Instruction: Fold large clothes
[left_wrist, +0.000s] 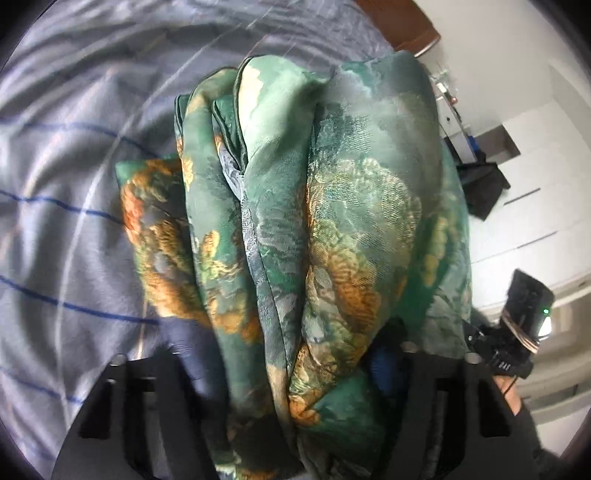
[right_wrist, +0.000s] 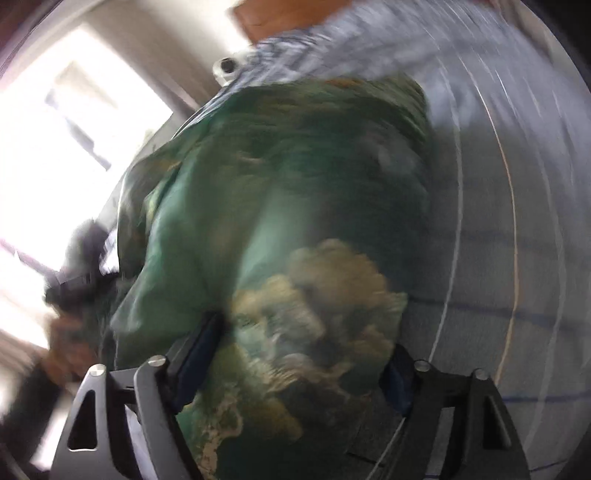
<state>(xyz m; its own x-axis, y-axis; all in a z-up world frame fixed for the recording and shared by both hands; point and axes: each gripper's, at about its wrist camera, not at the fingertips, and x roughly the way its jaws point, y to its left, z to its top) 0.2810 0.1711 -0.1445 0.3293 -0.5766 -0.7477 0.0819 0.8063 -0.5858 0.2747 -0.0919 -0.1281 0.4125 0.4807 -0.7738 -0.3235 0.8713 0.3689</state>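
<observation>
Bedsheet (left_wrist: 55, 221): grey w/ blue stripes, bare at far left, open room there.
Green garment (left_wrist: 295, 221): bunched in long folds on sheet, piped hems at top.
Left gripper (left_wrist: 288, 373): jaws part-way apart, pressed on cloth bundle.
Right gripper (right_wrist: 295, 354): blurred; jaws wide, fabric filling gap, pads touching it.

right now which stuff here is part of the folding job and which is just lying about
Part of the job:
- green floral garment, bunched in folds
- left claw, garment between its fingers
- right claw, garment between its fingers
- striped bed sheet under the garment

Just lying about:
- wooden headboard
- white drawers
</observation>
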